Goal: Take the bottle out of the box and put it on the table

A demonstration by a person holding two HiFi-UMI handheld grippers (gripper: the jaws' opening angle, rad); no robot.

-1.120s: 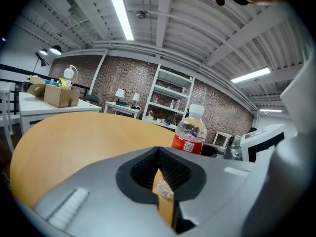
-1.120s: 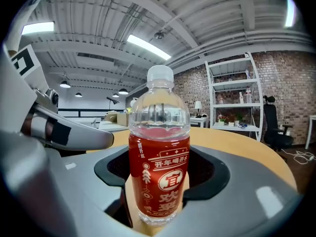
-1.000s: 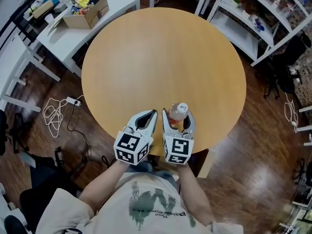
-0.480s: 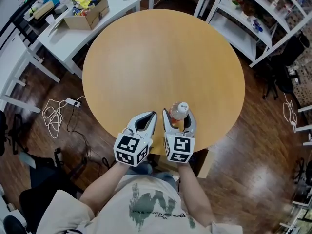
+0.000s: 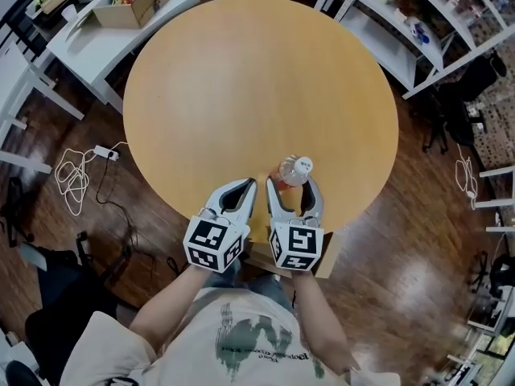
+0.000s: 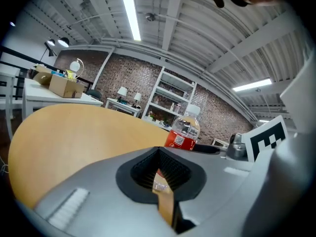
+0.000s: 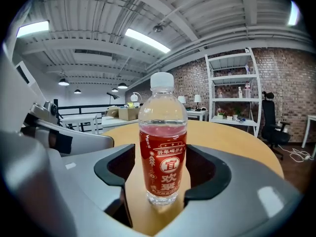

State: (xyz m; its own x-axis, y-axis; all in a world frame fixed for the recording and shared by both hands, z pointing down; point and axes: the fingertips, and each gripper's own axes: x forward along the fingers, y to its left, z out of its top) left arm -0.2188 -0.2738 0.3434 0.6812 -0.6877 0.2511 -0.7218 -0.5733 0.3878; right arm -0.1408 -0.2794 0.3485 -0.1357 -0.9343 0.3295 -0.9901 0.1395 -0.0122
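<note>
While the red-labelled bottle (image 7: 163, 147) is stood upright on the round wooden table (image 5: 257, 79), near the table's lower edge in the head view, it is flanked by the jaws of the right gripper (image 5: 290, 188), which are spread apart and not clamped on it. The left gripper (image 5: 246, 188) is held just left of it, jaws pressed together on nothing

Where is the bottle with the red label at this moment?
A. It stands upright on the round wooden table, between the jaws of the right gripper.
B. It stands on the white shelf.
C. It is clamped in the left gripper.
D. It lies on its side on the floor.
A: the bottle stands upright on the wooden table, between the parted jaws of the right gripper.
</note>
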